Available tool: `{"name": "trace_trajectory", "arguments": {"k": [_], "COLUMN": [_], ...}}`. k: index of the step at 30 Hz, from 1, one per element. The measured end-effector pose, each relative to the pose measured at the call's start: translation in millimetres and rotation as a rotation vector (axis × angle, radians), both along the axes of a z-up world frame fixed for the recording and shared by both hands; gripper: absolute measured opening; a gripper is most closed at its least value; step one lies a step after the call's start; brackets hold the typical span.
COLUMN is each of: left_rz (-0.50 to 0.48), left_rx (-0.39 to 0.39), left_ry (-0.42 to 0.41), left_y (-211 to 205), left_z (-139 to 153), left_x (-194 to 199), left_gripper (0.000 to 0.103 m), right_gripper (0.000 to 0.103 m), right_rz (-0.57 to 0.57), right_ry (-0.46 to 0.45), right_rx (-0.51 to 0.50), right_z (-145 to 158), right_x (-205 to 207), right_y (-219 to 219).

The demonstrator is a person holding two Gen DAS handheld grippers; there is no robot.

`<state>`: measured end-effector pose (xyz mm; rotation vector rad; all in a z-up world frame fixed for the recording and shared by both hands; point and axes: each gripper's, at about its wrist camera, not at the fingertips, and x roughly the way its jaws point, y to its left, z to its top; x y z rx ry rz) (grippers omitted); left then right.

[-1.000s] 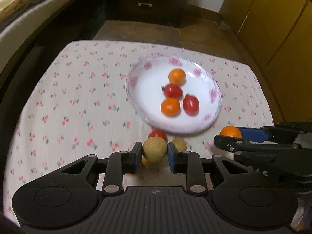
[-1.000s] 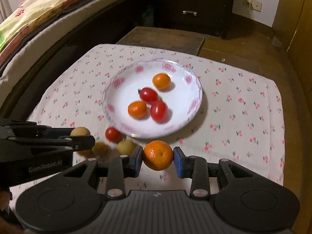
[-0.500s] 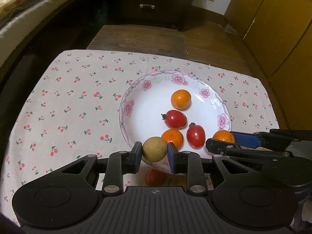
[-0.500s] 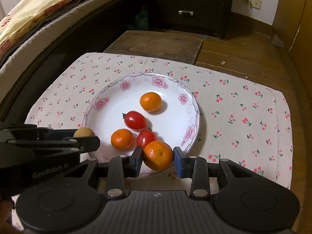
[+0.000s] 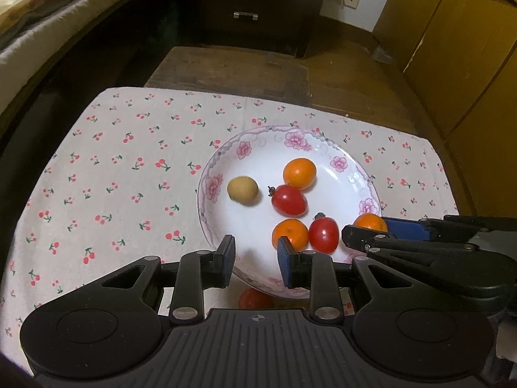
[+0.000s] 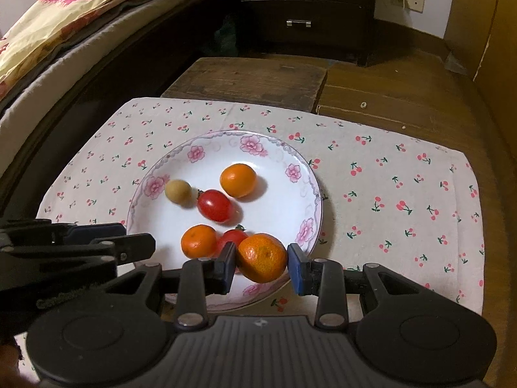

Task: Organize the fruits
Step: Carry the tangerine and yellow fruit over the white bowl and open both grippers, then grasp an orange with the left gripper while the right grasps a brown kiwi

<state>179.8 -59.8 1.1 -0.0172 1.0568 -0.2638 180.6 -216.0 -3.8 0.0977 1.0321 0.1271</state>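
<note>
Over the near rim of a glossy floral plate (image 5: 366, 179), the left gripper (image 5: 255, 257) hangs with jaws apart and empty; a round tan fruit (image 5: 242, 190) lies beside a pointed cherry tomato (image 5: 288, 199). From the right wrist, the right gripper (image 6: 261, 266) clasps a dimpled mandarin (image 6: 262, 257) above the plate's near edge, cherry-print cloth (image 6: 404, 194) bare rightward.
</note>
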Motion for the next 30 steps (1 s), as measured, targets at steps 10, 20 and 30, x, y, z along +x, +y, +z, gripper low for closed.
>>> {"name": "trace_trajectory", "arguments": {"k": [10, 20, 30], "left_rz": [0.002, 0.007, 0.017], "left_rx": [-0.006, -0.011, 0.0], "left_ry": [-0.004, -0.007, 0.003], "left_y": [3, 10, 31], "left_z": [3, 6, 5], "left_x": [-2, -8, -30], "left_gripper": [0.039, 0.042, 0.044], "right_gripper": [0.035, 0.035, 0.035], "right_rz": [-0.014, -0.003, 0.068], "right_ry": [-0.024, -0.034, -0.027], "right_rx": [0.011, 0.013, 0.009], "right_z": [7, 14, 17], "right_x": [-3, -13, -38], "right_y": [-3, 4, 31]}}
